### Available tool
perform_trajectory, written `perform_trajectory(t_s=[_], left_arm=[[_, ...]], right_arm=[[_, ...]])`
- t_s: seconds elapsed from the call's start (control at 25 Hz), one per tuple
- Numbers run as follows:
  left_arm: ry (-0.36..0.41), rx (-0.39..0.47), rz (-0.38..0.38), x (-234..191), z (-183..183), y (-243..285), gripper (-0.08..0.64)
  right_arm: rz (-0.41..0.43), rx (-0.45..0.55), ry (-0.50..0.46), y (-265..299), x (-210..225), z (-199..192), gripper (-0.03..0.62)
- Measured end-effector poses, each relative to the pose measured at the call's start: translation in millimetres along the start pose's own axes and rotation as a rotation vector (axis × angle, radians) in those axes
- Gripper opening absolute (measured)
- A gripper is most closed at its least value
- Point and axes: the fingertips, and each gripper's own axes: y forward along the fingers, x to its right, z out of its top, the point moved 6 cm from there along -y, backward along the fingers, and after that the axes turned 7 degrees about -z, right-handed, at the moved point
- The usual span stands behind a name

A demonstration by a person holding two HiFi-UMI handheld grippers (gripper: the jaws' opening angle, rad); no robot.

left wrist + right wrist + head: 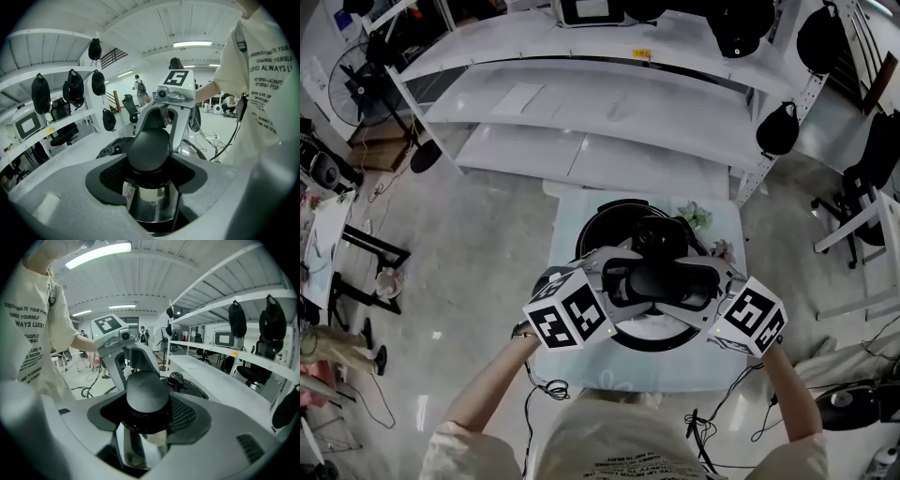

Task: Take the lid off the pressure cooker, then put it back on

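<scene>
Left hand-held gripper [612, 279] and right hand-held gripper [718, 283] clamp the lid handle [666, 278].

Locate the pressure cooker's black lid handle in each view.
Head view: lid handle, picture centre.
Left gripper view: low centre, between the jaws.
Right gripper view: low centre, between the jaws.
Shared landmark: white shelf rack, top in head view, left in left gripper view, right in right gripper view.
</scene>
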Motion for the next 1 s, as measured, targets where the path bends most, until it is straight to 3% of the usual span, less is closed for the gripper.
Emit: perform_trajectory(t_s=[1.0], left_arm=[[-0.010, -0.016, -0.027, -83.3, -41.5, -5.8, 0.275]], right_arm=[[0.003, -0.017, 0.073, 74.5, 54.6, 8.8, 0.279]])
